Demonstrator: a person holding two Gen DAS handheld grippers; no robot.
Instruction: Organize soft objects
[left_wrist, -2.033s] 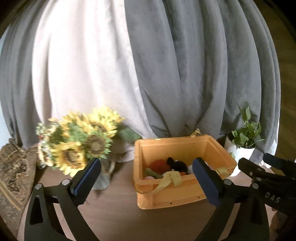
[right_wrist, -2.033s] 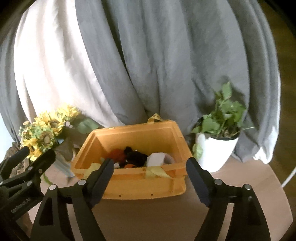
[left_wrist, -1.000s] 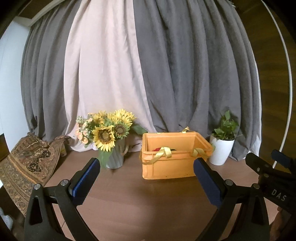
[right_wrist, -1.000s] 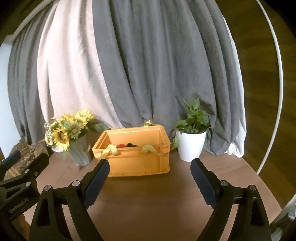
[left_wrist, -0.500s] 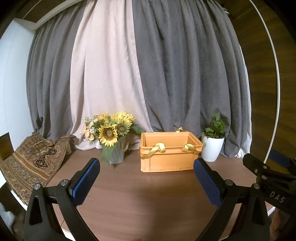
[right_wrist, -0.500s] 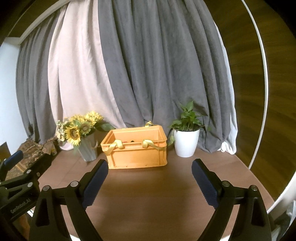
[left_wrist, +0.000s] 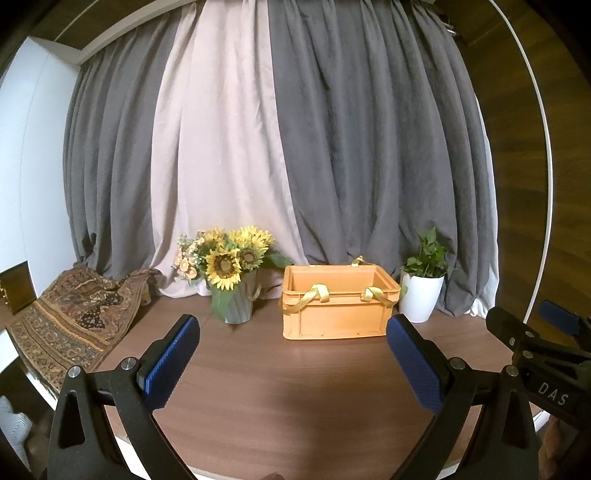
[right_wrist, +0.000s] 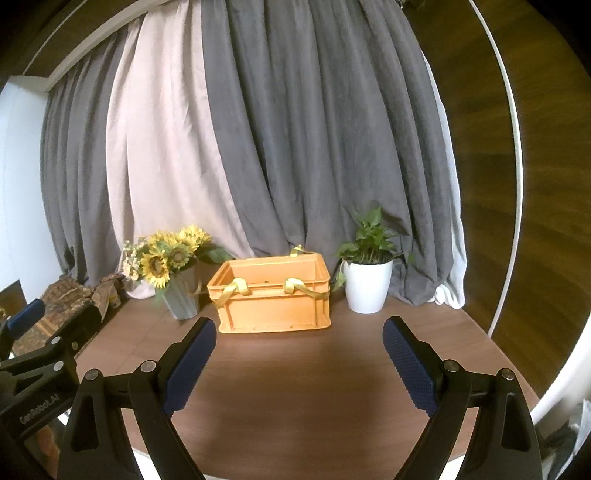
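An orange plastic crate (left_wrist: 338, 319) with yellow ribbon handles stands at the back of the round wooden table (left_wrist: 288, 398); it also shows in the right wrist view (right_wrist: 273, 304). Its contents are hidden behind its wall from here. My left gripper (left_wrist: 293, 363) is open and empty, held back over the table's near part. My right gripper (right_wrist: 299, 365) is open and empty too, beside the left one; it shows at the right edge of the left wrist view (left_wrist: 532, 347).
A grey vase of sunflowers (left_wrist: 231, 291) stands left of the crate. A white potted plant (left_wrist: 421, 295) stands to its right. A patterned cloth (left_wrist: 74, 314) drapes over the table's left edge. Grey and pale curtains (left_wrist: 295, 147) hang behind.
Both grippers have pulled back and away from the crate, which now looks smaller and farther. Its contents, seen from above earlier, are now out of sight. Both grippers stayed open.
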